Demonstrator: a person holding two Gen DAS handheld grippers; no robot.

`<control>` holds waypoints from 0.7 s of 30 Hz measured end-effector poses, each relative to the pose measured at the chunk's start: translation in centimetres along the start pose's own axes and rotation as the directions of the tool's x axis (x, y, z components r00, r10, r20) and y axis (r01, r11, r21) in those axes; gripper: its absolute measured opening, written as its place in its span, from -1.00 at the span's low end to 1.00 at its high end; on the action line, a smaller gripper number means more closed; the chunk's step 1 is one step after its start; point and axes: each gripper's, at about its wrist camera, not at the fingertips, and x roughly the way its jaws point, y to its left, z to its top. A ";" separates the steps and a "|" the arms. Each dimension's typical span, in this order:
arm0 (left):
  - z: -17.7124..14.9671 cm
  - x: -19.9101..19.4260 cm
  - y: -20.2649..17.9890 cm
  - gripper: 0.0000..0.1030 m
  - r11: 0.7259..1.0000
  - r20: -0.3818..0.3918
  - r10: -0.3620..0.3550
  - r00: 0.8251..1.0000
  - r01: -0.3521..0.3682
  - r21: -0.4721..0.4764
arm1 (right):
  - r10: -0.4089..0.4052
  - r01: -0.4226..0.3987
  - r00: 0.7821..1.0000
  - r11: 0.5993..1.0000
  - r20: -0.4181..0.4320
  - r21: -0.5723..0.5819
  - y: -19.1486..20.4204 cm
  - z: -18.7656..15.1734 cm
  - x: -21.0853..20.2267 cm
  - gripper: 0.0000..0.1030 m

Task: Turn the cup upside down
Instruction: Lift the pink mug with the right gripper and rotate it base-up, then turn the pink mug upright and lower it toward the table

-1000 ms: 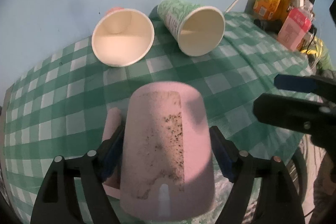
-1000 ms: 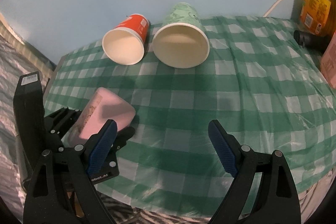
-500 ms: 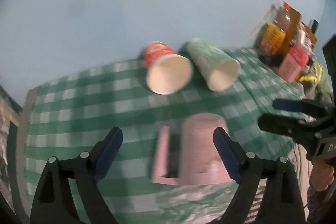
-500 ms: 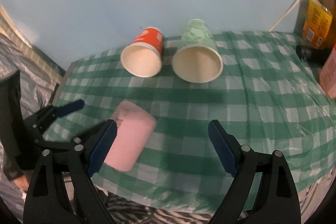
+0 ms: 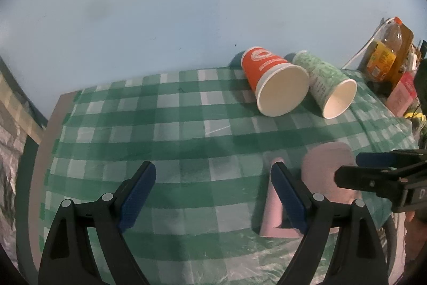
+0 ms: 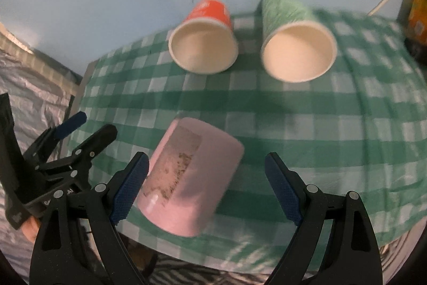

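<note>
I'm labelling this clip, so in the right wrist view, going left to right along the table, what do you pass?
Left gripper → pink cup, upside down on the checked tablecloth → orange cup, lying on its side → green cup, also on its side → yellow-labelled bottle at the right edge.

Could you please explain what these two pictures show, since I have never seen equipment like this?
There is no robot here: a person holds a two-finger gripper in each hand, each with a wide-angle camera looking along its fingers. One picture is from the left gripper, the other from the right gripper. Both are open and hold nothing. On the green checked tablecloth a pink mug stands mouth down near the front edge. Behind it an orange paper cup and a green paper cup lie on their sides. Bottles stand at the far right.
</note>
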 end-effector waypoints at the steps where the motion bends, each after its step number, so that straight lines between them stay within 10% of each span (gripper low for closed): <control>1: -0.1 0.3 0.2 0.73 1.000 -0.004 -0.003 1.000 0.003 -0.004 | 0.000 0.000 1.000 1.000 -0.008 0.005 0.0 0.1 0.4 0.71; 21: 0.0 3.0 1.2 0.73 0.999 -0.026 0.015 1.000 -0.016 -0.035 | 0.000 0.004 0.999 0.998 -0.052 0.068 -0.3 1.1 4.9 0.55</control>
